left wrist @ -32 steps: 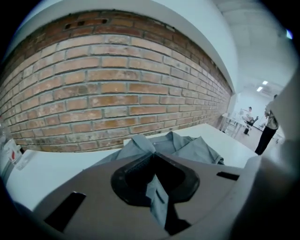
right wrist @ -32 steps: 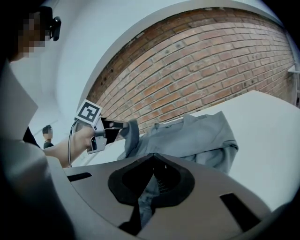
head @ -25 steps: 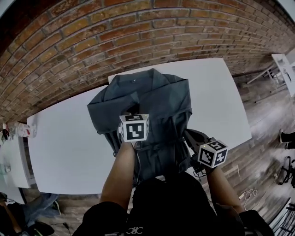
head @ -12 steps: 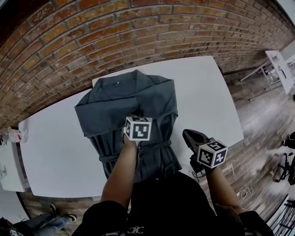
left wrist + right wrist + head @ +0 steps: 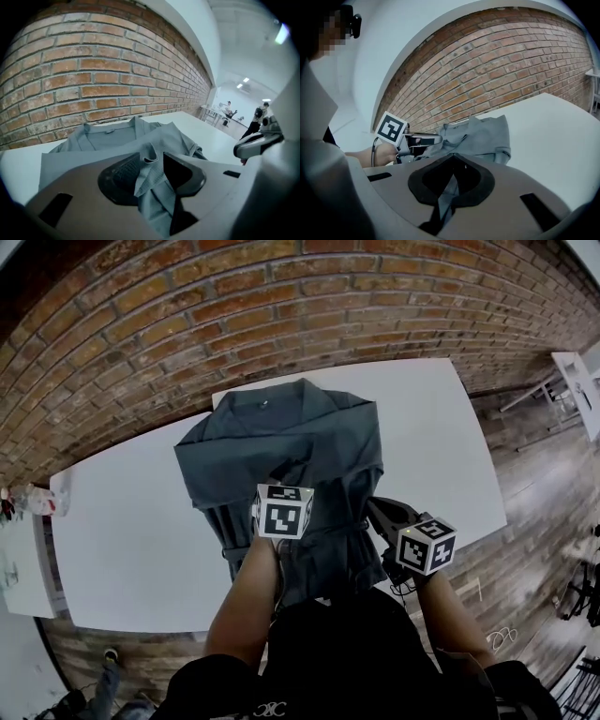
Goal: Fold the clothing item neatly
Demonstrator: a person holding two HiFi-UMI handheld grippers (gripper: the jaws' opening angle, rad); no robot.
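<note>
Left gripper point(image 5: 152, 176): fingers just opening, robe point(image 5: 300, 442) fold loose between them; right gripper point(image 5: 451, 182) fingers clamped on robe; freed fold may slump, spoiling crease.

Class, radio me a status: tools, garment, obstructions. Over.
Left tool jaws just been opening, fold of grey garment loose between them. Right tool shut on a garment strip. Garment part-folded on white table; no obstruction seen.
</note>
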